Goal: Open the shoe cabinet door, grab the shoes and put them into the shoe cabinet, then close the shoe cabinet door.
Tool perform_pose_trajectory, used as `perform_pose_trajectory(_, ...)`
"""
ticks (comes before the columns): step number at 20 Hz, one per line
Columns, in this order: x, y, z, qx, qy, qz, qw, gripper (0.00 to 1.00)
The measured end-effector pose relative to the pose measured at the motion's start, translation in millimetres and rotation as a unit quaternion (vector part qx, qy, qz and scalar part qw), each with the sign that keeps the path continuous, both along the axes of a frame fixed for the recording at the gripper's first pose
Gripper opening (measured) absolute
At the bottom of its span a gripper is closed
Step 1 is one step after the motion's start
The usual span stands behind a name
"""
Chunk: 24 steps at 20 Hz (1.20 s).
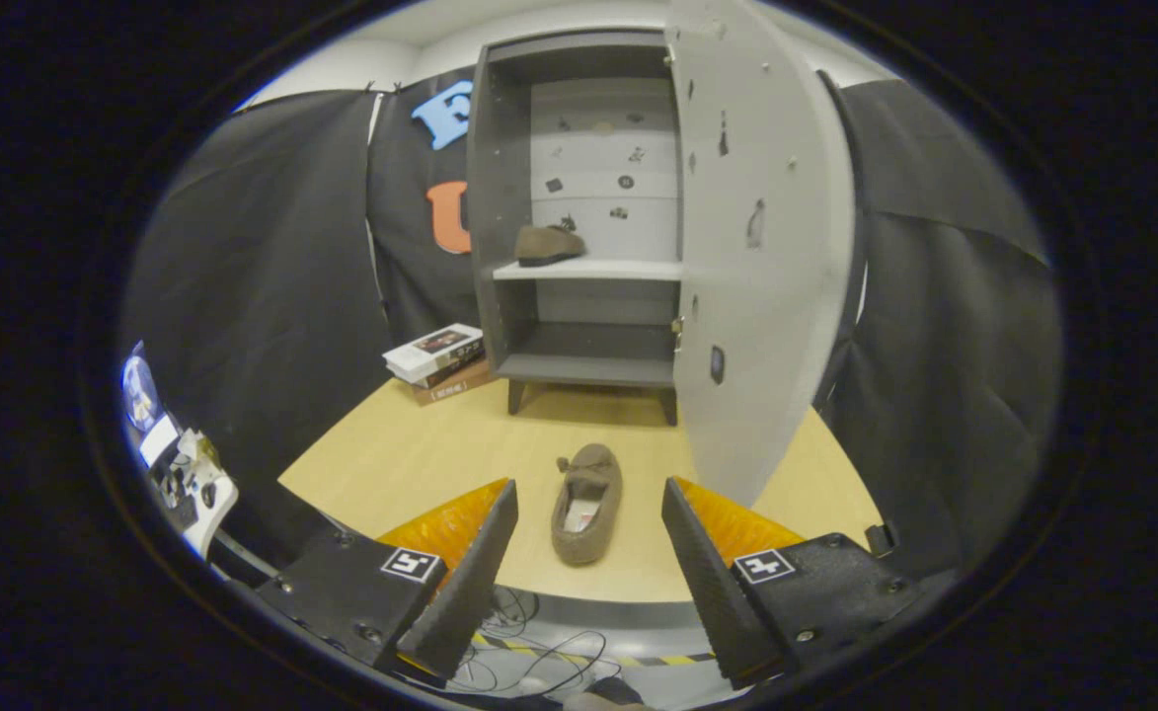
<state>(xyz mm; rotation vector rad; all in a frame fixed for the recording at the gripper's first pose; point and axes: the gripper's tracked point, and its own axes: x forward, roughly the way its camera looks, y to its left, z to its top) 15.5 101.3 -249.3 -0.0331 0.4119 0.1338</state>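
Hand-held gripper (588, 513) spread wide, gripping nothing. Brown slipper (586, 502) lying between the fingers on the wooden surface (411, 454), toe nearest. Beyond: grey shoe cabinet (579, 247), door (761, 247) swung open rightward, second slipper (547, 244) on the middle shelf. Stacked books (440, 360) just left of cabinet.

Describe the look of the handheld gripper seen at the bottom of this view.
The gripper has two long wedge-shaped fingers with a ribbed, textured inner face. Each is mounted on a black block with visible screws, and each block carries a square black-and-white tag marker. Translucent orange-yellow ridged parts sit on the outer side of each of the fingers. The fingers stand open, with a brown slipper between and just ahead of them.
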Motion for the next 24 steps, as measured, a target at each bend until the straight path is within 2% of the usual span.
perform_pose_trajectory(5,69.8,41.6,-89.2,0.002,0.065,0.014,0.998,0.93)
perform_pose_trajectory(11,145.1,50.8,-166.5,0.036,0.146,-0.013,0.989,0.94)
perform_pose_trajectory(14,173.2,52.7,-189.6,0.060,0.179,-0.027,0.982,0.93)
perform_pose_trajectory(19,213.9,59.9,-199.4,0.071,0.185,-0.025,0.980,0.91)
perform_pose_trajectory(22,224.4,49.8,-207.1,0.070,0.187,-0.039,0.979,0.77)
perform_pose_trajectory(24,226.8,46.1,-207.0,0.061,0.184,-0.037,0.980,0.50)
